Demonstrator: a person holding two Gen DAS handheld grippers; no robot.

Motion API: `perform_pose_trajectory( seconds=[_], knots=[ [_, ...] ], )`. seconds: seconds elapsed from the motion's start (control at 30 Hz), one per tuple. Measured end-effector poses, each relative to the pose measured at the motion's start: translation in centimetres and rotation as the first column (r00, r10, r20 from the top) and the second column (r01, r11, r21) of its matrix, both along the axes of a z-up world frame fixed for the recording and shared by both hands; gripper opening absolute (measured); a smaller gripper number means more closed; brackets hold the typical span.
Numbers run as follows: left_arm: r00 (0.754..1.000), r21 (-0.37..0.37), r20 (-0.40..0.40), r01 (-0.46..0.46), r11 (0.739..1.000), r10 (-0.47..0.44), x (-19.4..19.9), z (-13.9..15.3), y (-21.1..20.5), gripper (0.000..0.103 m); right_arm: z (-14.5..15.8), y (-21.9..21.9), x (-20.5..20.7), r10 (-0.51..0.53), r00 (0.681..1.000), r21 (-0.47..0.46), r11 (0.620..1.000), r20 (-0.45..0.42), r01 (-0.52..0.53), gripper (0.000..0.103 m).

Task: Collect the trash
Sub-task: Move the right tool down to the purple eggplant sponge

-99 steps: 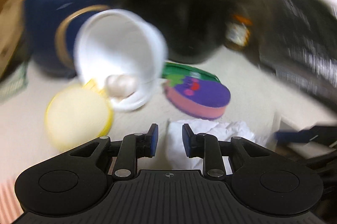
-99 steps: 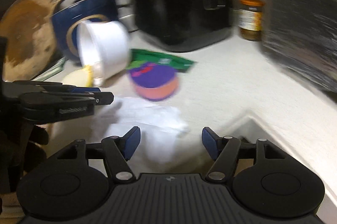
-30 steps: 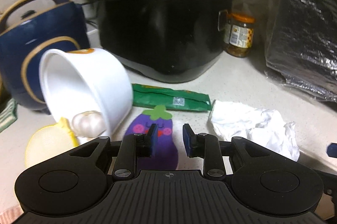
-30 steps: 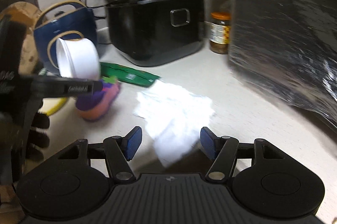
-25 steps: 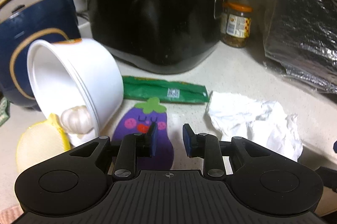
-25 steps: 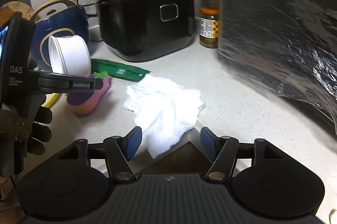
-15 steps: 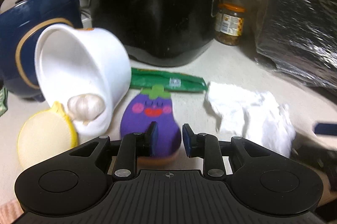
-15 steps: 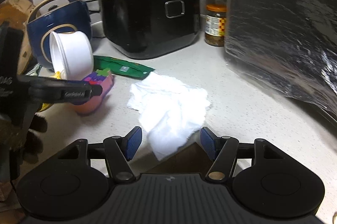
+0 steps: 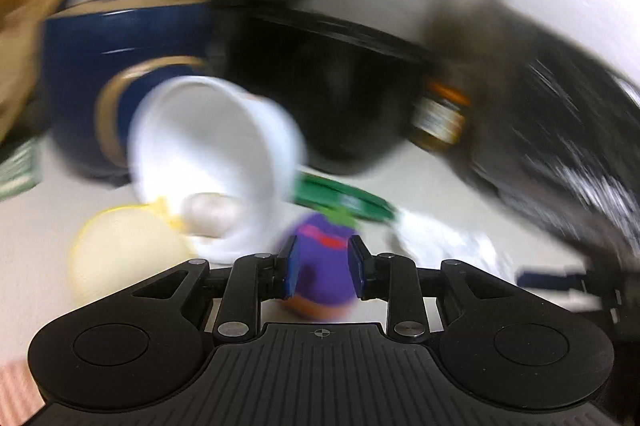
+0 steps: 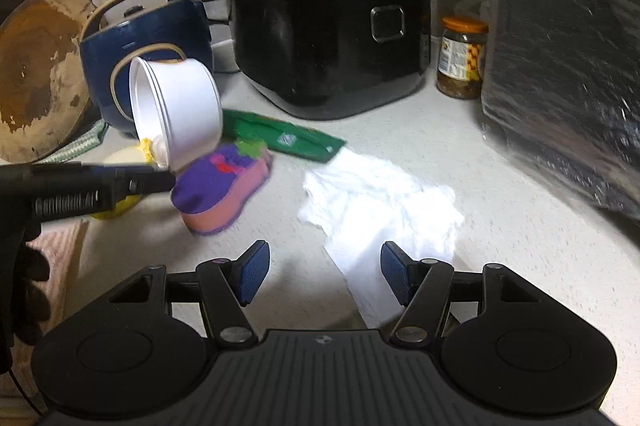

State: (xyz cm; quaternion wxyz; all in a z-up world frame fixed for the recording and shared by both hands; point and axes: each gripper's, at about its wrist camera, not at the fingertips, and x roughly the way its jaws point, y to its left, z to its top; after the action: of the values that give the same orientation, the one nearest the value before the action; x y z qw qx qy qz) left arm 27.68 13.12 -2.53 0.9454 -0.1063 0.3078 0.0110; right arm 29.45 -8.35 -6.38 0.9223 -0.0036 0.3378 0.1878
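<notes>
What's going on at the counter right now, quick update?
Left gripper shut on purple eggplant-shaped sponge. Right gripper open, hovering by crumpled white paper towel. Tipped white tub close beside sponge.

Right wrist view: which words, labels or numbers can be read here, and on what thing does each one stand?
None can be read for certain.
Left hand-held gripper: white lettering on its side, too blurred.
Jar: printed label, text too small.
Green wrapper: small white mark, not legible.
Left wrist view: motion blur, nothing legible.
</notes>
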Motion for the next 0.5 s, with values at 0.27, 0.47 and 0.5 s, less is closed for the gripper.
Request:
perform_pose_trajectory(
  seconds=[0.27, 0.47, 0.5],
  knots=[
    [0.983, -0.093, -0.049, -0.183, 0.979, 0.179, -2.7, 0.4, 5.8, 0.029, -1.4, 10.2, 2.9, 0.209, 0.978, -0.044, 0.977, -0.012, -0.209, 0.074],
    [0.988, -0.142, -0.054, -0.154, 0.978, 0.148, -4.2, -0.3, 6.8, 0.029, -3.6, 12.0, 5.2, 0.15, 0.986, -0.07, 0.985, -0.069, -0.155, 0.058],
    [0.989, -0.146, -0.053, -0.146, 0.979, 0.14, -4.3, -0.4, 6.6, 0.029, -3.5, 11.5, 4.9, 0.149, 0.986, -0.048, 0.987, -0.07, -0.153, 0.058]
  ],
)
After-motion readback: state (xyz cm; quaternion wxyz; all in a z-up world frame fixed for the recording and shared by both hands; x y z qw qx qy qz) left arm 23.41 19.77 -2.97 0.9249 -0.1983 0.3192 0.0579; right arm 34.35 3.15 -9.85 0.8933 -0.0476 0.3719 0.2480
